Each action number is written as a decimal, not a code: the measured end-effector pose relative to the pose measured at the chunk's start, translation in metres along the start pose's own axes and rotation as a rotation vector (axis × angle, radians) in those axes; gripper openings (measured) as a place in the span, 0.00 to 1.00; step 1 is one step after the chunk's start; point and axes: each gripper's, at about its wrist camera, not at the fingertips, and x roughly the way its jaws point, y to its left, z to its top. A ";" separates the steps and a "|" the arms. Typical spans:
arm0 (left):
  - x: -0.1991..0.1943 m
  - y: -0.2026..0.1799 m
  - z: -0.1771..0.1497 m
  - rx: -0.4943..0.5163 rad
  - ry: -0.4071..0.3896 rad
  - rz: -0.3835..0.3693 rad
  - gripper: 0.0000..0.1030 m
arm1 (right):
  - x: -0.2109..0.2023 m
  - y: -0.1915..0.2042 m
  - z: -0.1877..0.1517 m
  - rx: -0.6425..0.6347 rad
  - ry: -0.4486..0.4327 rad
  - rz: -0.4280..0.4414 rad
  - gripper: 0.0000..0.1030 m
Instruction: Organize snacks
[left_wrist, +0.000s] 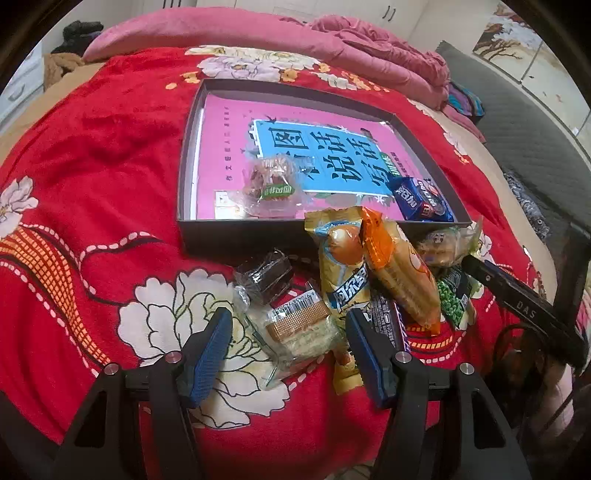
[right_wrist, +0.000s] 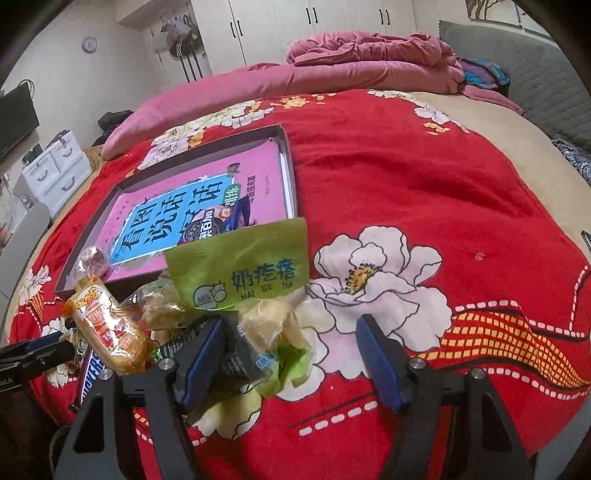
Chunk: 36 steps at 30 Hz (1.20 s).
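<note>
red floral blanket (left_wrist: 92, 155) covers the bed, with a pink quilt (left_wrist: 258, 40) bunched at the far side and white wardrobes (right_wrist: 314, 22) behind it. on the blanket lies a shallow dark box (left_wrist: 236, 232), and a pink and blue book (left_wrist: 314, 147) lines its bottom. two snacks lie inside the box: a clear-wrapped sweet (left_wrist: 273, 181) near the front wall and a blue biscuit pack (left_wrist: 421, 199) in the near right corner.

just in front of the box sits a heap of loose snacks: a yellow packet (left_wrist: 343, 258), an orange packet (left_wrist: 402, 273) leaning on it, a dark chocolate cake in clear wrap (left_wrist: 264, 277), a wafer bar in clear wrap (left_wrist: 299, 328) and a green pea packet (left_wrist: 452, 299).

left gripper (left_wrist: 288, 350) hangs over the near edge of the heap, jaws released, with the wafer bar lying between them but not pinched.

right gripper (right_wrist: 291, 354) is at the right of the heap, jaws spread wide. a green milk-curd bag (right_wrist: 243, 266) rests against its left finger (right_wrist: 203, 354), though whether that finger touches it i cannot tell.
</note>
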 end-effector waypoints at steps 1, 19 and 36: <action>0.001 0.000 0.000 -0.002 0.002 -0.002 0.64 | 0.001 -0.001 0.000 0.000 -0.001 -0.004 0.64; 0.006 0.006 -0.002 -0.059 0.043 -0.032 0.63 | 0.013 0.005 -0.001 -0.080 0.018 -0.076 0.50; 0.014 -0.001 -0.005 -0.015 0.068 -0.009 0.45 | 0.009 0.003 -0.003 -0.068 0.003 -0.080 0.38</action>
